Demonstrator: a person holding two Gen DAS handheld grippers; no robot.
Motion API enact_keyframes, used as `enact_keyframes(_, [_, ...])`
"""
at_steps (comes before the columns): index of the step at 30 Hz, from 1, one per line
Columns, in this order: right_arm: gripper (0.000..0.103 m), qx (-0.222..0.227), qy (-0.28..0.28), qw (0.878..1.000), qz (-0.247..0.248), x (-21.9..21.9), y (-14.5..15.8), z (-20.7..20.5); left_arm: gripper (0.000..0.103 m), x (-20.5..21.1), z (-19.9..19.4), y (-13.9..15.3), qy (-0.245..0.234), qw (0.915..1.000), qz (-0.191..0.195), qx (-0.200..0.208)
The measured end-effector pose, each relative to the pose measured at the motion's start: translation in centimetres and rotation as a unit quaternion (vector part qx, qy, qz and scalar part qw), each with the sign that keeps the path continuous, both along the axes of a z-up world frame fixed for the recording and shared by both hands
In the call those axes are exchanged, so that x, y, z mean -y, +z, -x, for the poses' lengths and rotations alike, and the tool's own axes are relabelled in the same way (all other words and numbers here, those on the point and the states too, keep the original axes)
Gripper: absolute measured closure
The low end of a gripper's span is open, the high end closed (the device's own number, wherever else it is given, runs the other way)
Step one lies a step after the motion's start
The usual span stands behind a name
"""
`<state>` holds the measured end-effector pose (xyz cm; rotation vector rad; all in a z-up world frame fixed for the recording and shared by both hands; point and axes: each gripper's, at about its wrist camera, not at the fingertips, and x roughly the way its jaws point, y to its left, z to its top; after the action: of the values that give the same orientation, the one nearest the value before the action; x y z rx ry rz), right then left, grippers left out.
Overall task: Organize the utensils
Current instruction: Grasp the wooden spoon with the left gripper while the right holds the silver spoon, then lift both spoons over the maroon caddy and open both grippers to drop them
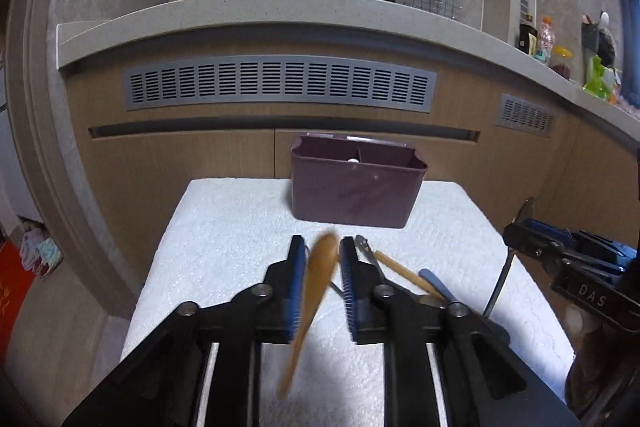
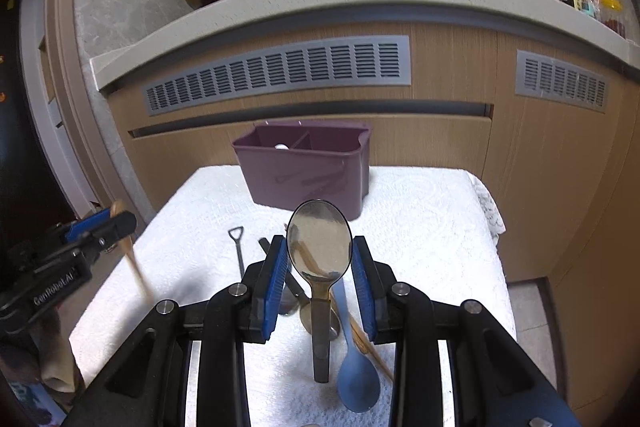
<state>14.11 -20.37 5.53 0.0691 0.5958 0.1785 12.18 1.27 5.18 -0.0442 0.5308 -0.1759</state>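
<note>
A purple bin [image 2: 304,171] stands at the far edge of the white surface [image 2: 420,227], straight ahead of both grippers. The right hand-held gripper [image 2: 320,259] pinches a steel spoon [image 2: 320,239], bowl up, handle hanging down. The left hand-held gripper [image 1: 322,259] grips a wooden spoon [image 1: 320,263] (blurred), similarly upright and slightly tilted.

We hold both grippers tilted downward: left gripper [image 1: 323,247] pads nearly together, right gripper [image 2: 320,251] clamped partway
</note>
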Motion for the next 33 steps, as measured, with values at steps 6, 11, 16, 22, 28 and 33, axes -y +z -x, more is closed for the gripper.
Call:
enact_keyframes(6, [0.074,0.008,0.006,1.0,0.002,-0.1,0.7,0.3,0.086,-0.5,-0.5,-0.1,-0.007,0.9997,0.013,-0.017])
enact_keyframes(11, [0.074,-0.002,0.007,1.0,0.005,0.0,0.5,0.1,0.082,-1.9,-1.5,-1.6,-0.04,0.996,0.021,-0.076])
enact_keyframes(16, [0.074,-0.008,0.009,1.0,0.002,0.0,0.1,-0.1,0.037,-1.6,-2.1,-4.9,-0.085,0.9851,-0.013,-0.149])
enact_keyframes(22, [0.074,-0.017,0.014,1.0,0.006,-0.5,-0.4,-0.4,0.054,-0.1,-3.7,-8.8,-0.076,0.9753,-0.053,-0.201])
enact_keyframes(28, [0.074,-0.018,0.02,1.0,0.013,-0.6,-0.5,-0.2,0.065,0.0,-6.2,-10.8,-0.057,0.9687,-0.06,-0.234])
enact_keyframes(33, [0.073,-0.019,0.019,1.0,0.012,-0.5,-0.6,-0.3,0.072,0.4,-6.2,-10.4,-0.053,0.9716,-0.06,-0.223])
